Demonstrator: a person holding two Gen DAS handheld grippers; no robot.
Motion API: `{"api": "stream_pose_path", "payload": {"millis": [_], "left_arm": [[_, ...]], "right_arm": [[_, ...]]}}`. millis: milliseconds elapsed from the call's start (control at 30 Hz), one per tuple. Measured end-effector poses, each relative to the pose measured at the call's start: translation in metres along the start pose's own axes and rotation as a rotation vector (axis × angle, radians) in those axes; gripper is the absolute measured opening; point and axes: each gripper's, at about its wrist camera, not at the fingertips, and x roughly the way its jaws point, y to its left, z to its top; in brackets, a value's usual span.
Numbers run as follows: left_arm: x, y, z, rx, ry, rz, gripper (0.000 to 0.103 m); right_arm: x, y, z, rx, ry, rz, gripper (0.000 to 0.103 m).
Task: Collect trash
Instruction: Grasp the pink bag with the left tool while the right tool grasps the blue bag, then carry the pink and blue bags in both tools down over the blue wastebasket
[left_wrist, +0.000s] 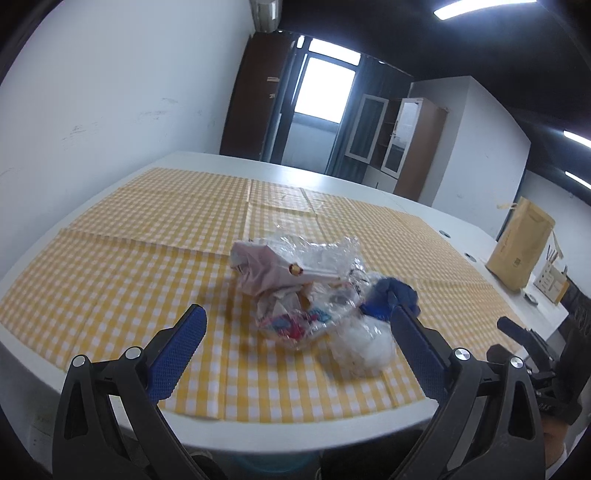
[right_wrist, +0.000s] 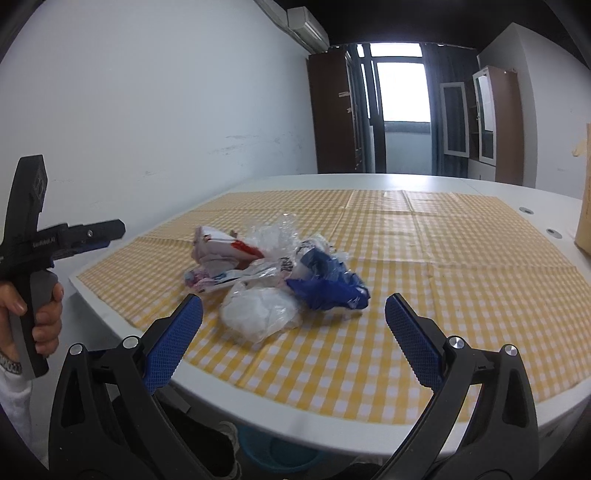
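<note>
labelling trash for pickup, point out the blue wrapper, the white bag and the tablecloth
blue wrapper (right_wrist: 328, 288): right wrist view, middle of the crumpled blue plastic.
white bag (right_wrist: 260, 312): right wrist view, centre of the white bundle.
tablecloth (right_wrist: 461, 240): right wrist view, bare checked patch.

A white wall (right_wrist: 147, 92) with faint scuff marks filled the left of the frame. At the far end a bright window (right_wrist: 404, 92) stood between dark curtains, with a dark brown cabinet (right_wrist: 332, 110) to its left and a glass-doored cupboard (right_wrist: 484, 118) to its right. An air conditioner (right_wrist: 308, 22) hung at upper centre. Ceiling strip lights (left_wrist: 484, 7) glowed at upper right. The white surface (right_wrist: 332, 181) carried a yellow checked cloth (right_wrist: 461, 240).
</note>
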Motion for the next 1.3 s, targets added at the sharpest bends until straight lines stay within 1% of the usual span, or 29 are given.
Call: {"api": "stream_pose_path", "payload": {"millis": [233, 333, 433, 467, 533, 567, 600, 667, 767, 800, 833, 867, 900, 967, 1033, 1067, 1100, 1200, 1300], "left_arm": [[0.044, 0.014, 0.032, -0.037, 0.037, 0.025, 0.096], [0.064, 0.019, 0.042, -0.044, 0.057, 0.040, 0.096], [0.088, 0.023, 0.049, -0.051, 0.094, 0.048, 0.096], [0.094, 0.024, 0.050, -0.051, 0.105, 0.049, 0.096], [0.109, 0.027, 0.053, -0.055, 0.131, 0.057, 0.096], [0.116, 0.029, 0.054, -0.064, 0.141, 0.053, 0.095], [0.123, 0.032, 0.056, -0.076, 0.156, 0.047, 0.094], [0.137, 0.040, 0.056, -0.108, 0.188, 0.045, 0.091], [0.155, 0.048, 0.055, -0.139, 0.228, 0.031, 0.085], [0.160, 0.051, 0.054, -0.149, 0.244, 0.023, 0.080], [0.165, 0.053, 0.052, -0.158, 0.259, 0.015, 0.072], [0.169, 0.054, 0.051, -0.165, 0.274, 0.005, 0.067], [0.172, 0.054, 0.050, -0.168, 0.282, -0.005, 0.059], [0.175, 0.055, 0.047, -0.167, 0.283, -0.019, 0.050], [0.173, 0.054, 0.045, -0.167, 0.271, -0.048, 0.041], [0.172, 0.054, 0.045, -0.164, 0.256, -0.051, 0.038], [0.169, 0.054, 0.045, -0.159, 0.242, -0.048, 0.034], [0.157, 0.053, 0.047, -0.141, 0.193, -0.036, 0.031], [0.142, 0.052, 0.051, -0.140, 0.153, -0.030, 0.030]], "right_arm": [[0.046, -0.025, 0.013, 0.030, 0.065, -0.003, 0.087], [0.066, -0.032, 0.017, 0.031, 0.099, 0.006, 0.086], [0.086, -0.034, 0.021, 0.019, 0.144, 0.009, 0.085], [0.092, -0.035, 0.023, 0.017, 0.158, 0.005, 0.080], [0.107, -0.037, 0.025, 0.015, 0.183, 0.000, 0.075], [0.113, -0.038, 0.026, 0.017, 0.192, -0.001, 0.074], [0.120, -0.039, 0.026, 0.016, 0.208, 0.000, 0.073], [0.134, -0.040, 0.026, 0.017, 0.239, 0.007, 0.067], [0.148, -0.044, 0.025, 0.047, 0.275, 0.025, 0.061], [0.153, -0.044, 0.025, 0.051, 0.285, 0.030, 0.059], [0.156, -0.044, 0.024, 0.050, 0.294, 0.033, 0.056], [0.159, -0.044, 0.024, 0.045, 0.304, 0.033, 0.047], [0.162, -0.043, 0.023, 0.042, 0.314, 0.035, 0.043], [0.165, -0.044, 0.023, 0.050, 0.324, 0.059, 0.035], [0.167, -0.040, 0.022, 0.053, 0.326, 0.059, 0.031], [0.166, -0.039, 0.022, 0.051, 0.324, 0.052, 0.029], [0.165, -0.038, 0.022, 0.046, 0.320, 0.048, 0.028], [0.155, -0.036, 0.023, 0.033, 0.295, 0.041, 0.025], [0.140, -0.037, 0.027, 0.048, 0.258, 0.044, 0.024]]}}
